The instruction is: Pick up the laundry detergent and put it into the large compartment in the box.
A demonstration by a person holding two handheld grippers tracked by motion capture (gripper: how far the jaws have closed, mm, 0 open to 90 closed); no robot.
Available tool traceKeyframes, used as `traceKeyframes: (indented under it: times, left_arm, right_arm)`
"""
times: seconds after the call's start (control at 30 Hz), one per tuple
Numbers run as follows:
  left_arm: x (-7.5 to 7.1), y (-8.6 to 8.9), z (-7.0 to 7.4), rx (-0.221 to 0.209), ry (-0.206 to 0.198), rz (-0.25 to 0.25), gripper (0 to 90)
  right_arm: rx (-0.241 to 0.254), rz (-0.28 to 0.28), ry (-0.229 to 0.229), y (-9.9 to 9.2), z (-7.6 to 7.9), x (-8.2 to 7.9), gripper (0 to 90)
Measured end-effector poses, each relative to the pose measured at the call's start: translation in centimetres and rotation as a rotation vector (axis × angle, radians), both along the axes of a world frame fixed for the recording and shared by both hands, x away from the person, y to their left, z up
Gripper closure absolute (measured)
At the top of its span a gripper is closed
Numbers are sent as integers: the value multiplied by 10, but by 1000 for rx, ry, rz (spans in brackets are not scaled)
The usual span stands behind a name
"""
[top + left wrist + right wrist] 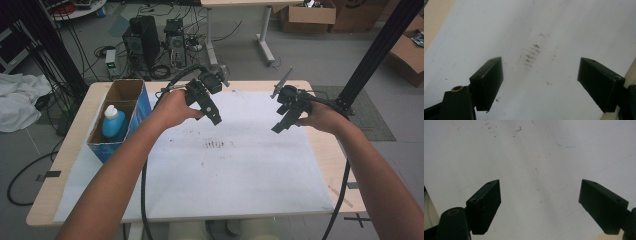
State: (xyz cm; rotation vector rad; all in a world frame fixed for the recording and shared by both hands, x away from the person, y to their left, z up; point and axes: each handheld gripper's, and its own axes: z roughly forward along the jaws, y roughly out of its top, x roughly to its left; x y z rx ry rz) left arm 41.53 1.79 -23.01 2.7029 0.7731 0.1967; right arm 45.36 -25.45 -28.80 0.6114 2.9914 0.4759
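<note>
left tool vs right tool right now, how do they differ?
The left tool is held nearer the blue box at the table's left side; the right tool is over the right part of the white sheet. The left tool looks down on a patch of brown smudges; the right tool looks down on cleaner sheet with a faint blue line. Shared: both have jaws spread wide, hold nothing and are off the sheet.

Counted on the table
Two grippers (216, 119) (278, 127), one blue cardboard box (142, 107), one blue bottle (113, 122) and one white sheet (250, 175) are counted.
</note>
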Motion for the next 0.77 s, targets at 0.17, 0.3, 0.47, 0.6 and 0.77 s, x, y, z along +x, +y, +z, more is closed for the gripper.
traceKeyframes:
  times: [0.17, 0.3, 0.47, 0.6, 0.77]
  left_arm:
    - [1, 0, -1, 4, 0, 0, 215]
    - [1, 0, -1, 2, 2, 6, 215]
    - [1, 0, -1, 7, 1, 3, 215]
    - [1, 1, 0, 9, 1, 6, 215]
    - [1, 1, 0, 4, 0, 9, 215]
  right_arm:
    - [1, -2, 5, 0, -2, 1, 180]
    - [4, 1, 4, 1, -3, 1, 180]
    - [-1, 1, 8, 1, -3, 1, 180]
    - [2, 1, 6, 1, -3, 1, 180]
    - [-1, 3, 6, 1, -3, 0, 180]
